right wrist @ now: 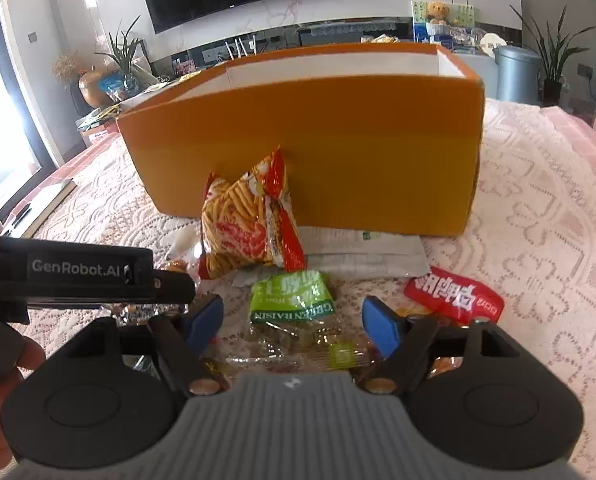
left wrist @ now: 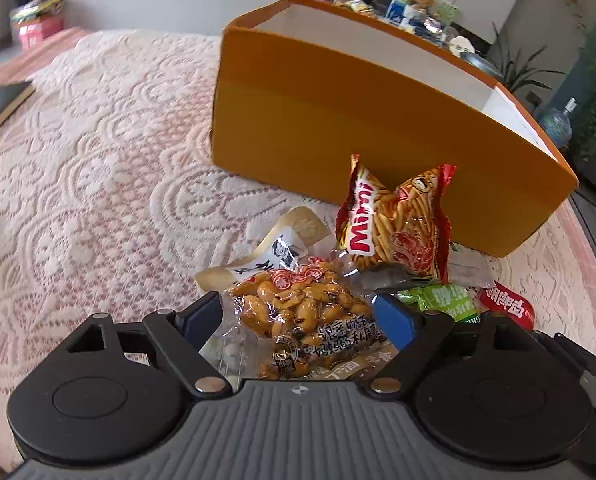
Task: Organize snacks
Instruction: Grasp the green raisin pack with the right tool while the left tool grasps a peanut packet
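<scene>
Blue-padded left tool (left wrist: 298, 318) spread wide, low over the clear peanut packet (left wrist: 294, 304), one pad on each side and no visible pinch yet. Right tool (right wrist: 292, 320) spread wide too, empty, just above the green raisin packet (right wrist: 290, 300).

Likely risks, from near to far:

- Slippery film on both packets. Could squirt out sideways if pinched only at the loose edge and not across the filled middle.
- Snacks piled close on the lace-covered counter (left wrist: 98, 200). Beige packet (left wrist: 282, 244) partly under the peanuts, more clear wrappers under the raisins. Easy to catch two layers together and drop one on the way.
- Lace full of holes. Could snag a pad pushed too deep and drag the cloth, with the whole pile on it.
- Both tools very near each other, the left one's body just beside the right one's left finger in the right wrist view. Possible knock between them if lifted at the same time.
- Red packet (right wrist: 454, 294) just right of the right tool, easy to nudge away.
- Behind the pile, stick-snack bag (right wrist: 250, 224) standing tilted against the orange box (right wrist: 318, 152). Likely to fall over if brushed.
- Box wall high, inside not visible from here. Low carry could hit the near wall and shift the box.
</scene>
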{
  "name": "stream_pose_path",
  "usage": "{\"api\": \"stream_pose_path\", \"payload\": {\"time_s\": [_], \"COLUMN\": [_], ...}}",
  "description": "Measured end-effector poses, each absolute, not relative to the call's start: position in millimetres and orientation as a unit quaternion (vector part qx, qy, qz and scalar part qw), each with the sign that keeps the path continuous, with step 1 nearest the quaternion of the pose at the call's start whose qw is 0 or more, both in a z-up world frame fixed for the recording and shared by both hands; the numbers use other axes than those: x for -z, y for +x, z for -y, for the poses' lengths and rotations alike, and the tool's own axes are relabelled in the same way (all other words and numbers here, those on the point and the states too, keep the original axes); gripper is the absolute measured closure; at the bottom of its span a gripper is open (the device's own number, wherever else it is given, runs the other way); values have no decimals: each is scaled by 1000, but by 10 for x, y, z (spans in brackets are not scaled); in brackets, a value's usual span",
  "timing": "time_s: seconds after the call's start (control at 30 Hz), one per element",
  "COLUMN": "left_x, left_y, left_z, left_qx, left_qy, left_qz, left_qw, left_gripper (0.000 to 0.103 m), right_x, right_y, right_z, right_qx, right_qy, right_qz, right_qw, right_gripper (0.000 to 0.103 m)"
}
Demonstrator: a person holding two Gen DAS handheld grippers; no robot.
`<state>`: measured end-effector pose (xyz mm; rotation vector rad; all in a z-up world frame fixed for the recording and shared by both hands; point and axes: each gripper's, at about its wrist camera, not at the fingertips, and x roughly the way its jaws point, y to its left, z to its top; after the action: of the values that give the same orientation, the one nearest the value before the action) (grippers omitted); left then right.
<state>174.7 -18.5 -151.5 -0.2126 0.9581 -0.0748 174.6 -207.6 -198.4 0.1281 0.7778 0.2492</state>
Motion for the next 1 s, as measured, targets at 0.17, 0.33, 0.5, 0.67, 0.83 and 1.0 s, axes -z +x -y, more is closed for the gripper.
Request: {"api": "stream_pose_path", "payload": {"time_s": [0.17, 0.33, 0.5, 0.67, 0.83, 1.0], "left_x": [1536, 1528, 1402, 1307, 1248, 1248], "left_y": [1728, 1703, 1623, 1553, 1512, 1494], "left_z": [186, 168, 182, 124, 106, 153], "left_qx": [50, 51, 54, 76, 124, 151], "left_qy": [-97, -91, -73, -87, -121, -148], "left_qz": [-448, -433, -399, -391, -387, -386], "left_qw": [888, 895, 912, 913, 906, 898], "left_gripper": [7, 17, 51, 70, 84, 84], "right_x": [2044, 2061, 2069, 2025, 1994, 1978], "right_y": [1734, 1742, 1726, 1712, 1722, 1697], "right_z": [2051, 1995, 1978, 2023, 2087, 2102], "right_qx": [-126, -127, -132, -133, -132, -129], "right_qy": [55, 40, 38, 45, 67, 67], "right_qz": [-377, -376, -375, -373, -377, -379], "right_qw": [916, 917, 917, 917, 914, 914], "right_gripper": [29, 39, 43, 52, 54, 55]}}
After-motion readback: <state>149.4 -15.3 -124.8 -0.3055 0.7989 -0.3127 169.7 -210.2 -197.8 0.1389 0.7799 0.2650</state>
